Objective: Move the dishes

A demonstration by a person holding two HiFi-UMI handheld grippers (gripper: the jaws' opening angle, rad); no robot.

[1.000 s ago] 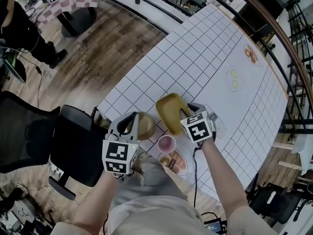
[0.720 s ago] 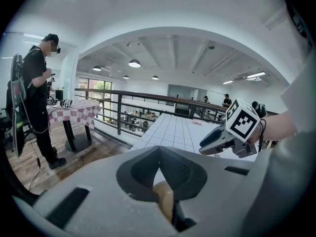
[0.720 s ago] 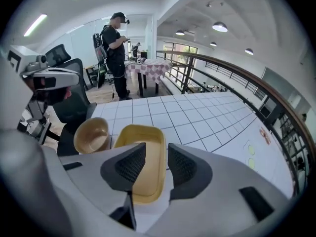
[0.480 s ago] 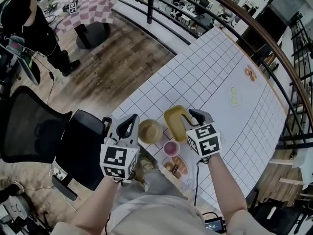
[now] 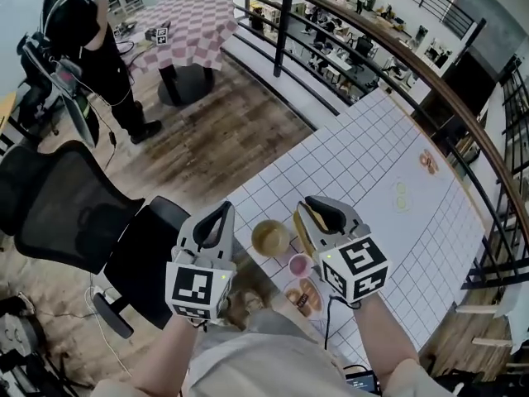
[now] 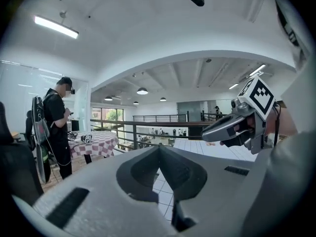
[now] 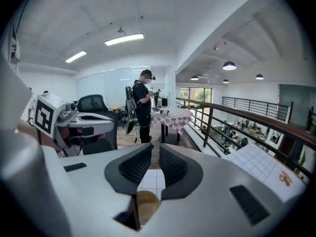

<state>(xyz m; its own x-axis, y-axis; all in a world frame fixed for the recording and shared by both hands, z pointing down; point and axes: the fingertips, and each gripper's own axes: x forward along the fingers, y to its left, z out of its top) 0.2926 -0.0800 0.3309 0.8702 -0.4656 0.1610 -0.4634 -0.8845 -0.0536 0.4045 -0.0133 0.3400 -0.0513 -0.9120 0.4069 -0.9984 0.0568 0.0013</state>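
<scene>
On the white gridded table (image 5: 372, 155) stand a tan bowl (image 5: 270, 238), a pink cup (image 5: 299, 265) and a plate with food (image 5: 304, 296). A yellow plate (image 5: 299, 223) lies partly hidden behind my right gripper (image 5: 318, 209). Both grippers hang high above the dishes, and neither holds anything. My left gripper (image 5: 220, 215) has its jaws together at the tip (image 6: 159, 149). In the right gripper view my right gripper (image 7: 154, 154) shows a narrow gap; its jaws have just been closing on nothing. The tan bowl (image 7: 147, 204) shows far below them.
Two black office chairs (image 5: 66, 213) (image 5: 149, 255) stand left of the table's near corner. A person (image 5: 83, 48) stands by a checked table (image 5: 186, 19) at the back left. A dark railing (image 5: 347, 48) runs along the table's far side. Food pictures (image 5: 401, 197) are printed on the table.
Both grippers have risen from table level towards the camera. The right gripper has come away from the yellow plate's edge. The head view has tilted up and shows more of the room.
</scene>
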